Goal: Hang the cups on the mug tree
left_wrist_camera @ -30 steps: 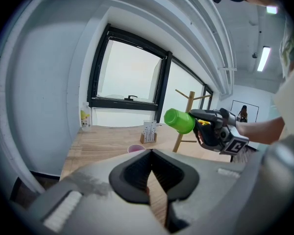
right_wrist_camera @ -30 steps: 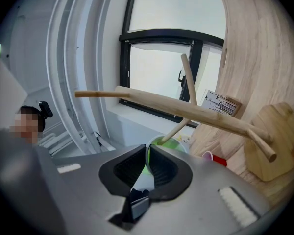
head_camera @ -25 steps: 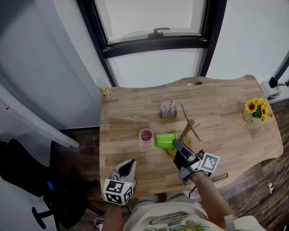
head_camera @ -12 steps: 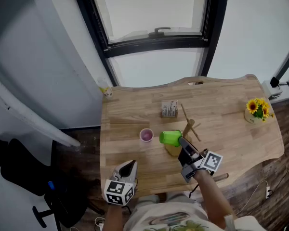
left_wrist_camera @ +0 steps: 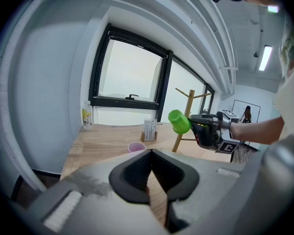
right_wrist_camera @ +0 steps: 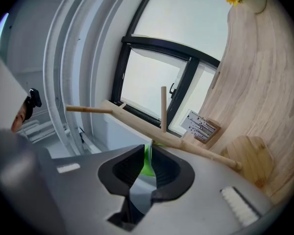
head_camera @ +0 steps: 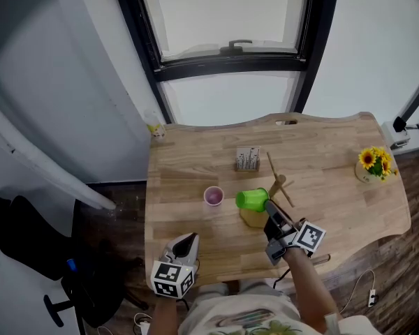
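The left gripper (head_camera: pixel 187 237) hangs over the near edge of the light wooden tabletop (head_camera: pixel 188 173), close to its near left corner. Its jaws are together and hold nothing.

A small see-through bottle with a yellow label (head_camera: pixel 156 129) stands at the far left corner. A little pink cup (head_camera: pixel 212 196) stands upright, mouth up, near the middle of the tabletop, a bit to the left. Behind it, toward the far edge, is a small wooden stand with white cards (head_camera: pixel 247 159).

Just right of the pink cup is the bright green plastic cup (head_camera: pixel 252 199). It is up in the air, lying on its side, right beside the stem of the wooden mug tree (head_camera: pixel 279 184). I cannot tell if it hangs on a peg. The mug tree stands on its round base in the middle of the tabletop, nearer the near edge.

The right gripper (head_camera: pixel 268 205) reaches in from the near edge. Its jaws have just been opening a little. The green cup's wall is between them, and the pads touch it.

A small pot of yellow flowers (head_camera: pixel 374 164) sits by the right edge.
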The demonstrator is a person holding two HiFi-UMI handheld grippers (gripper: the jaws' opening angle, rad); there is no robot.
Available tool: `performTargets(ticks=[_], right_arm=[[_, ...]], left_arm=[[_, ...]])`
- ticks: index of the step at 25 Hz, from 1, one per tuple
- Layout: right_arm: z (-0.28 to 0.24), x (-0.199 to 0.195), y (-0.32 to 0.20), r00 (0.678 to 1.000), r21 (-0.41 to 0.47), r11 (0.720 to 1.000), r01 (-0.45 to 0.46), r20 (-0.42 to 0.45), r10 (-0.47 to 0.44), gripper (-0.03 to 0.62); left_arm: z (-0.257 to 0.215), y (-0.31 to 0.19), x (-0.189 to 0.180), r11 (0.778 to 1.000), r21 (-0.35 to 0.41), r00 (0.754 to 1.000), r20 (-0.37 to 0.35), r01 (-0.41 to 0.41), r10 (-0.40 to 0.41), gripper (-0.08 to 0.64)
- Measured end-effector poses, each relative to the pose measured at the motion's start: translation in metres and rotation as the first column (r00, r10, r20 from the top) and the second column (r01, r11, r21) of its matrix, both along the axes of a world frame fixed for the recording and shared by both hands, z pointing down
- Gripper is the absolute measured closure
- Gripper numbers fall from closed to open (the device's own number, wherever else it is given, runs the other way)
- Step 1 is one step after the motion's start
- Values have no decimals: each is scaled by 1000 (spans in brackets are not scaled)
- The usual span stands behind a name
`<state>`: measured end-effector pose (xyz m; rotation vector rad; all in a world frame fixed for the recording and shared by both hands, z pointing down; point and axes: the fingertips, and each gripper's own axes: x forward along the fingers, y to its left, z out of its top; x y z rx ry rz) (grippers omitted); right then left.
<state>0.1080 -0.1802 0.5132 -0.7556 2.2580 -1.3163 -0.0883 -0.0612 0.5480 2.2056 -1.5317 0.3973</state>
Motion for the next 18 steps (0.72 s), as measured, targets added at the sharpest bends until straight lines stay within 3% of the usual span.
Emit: performTargets(ticks=[18], right_arm=[[1, 5, 10, 990, 38, 999, -27, -139, 32, 454]], left_arm=[[5, -4, -2, 1000, -9, 1000, -13, -9, 9, 555]])
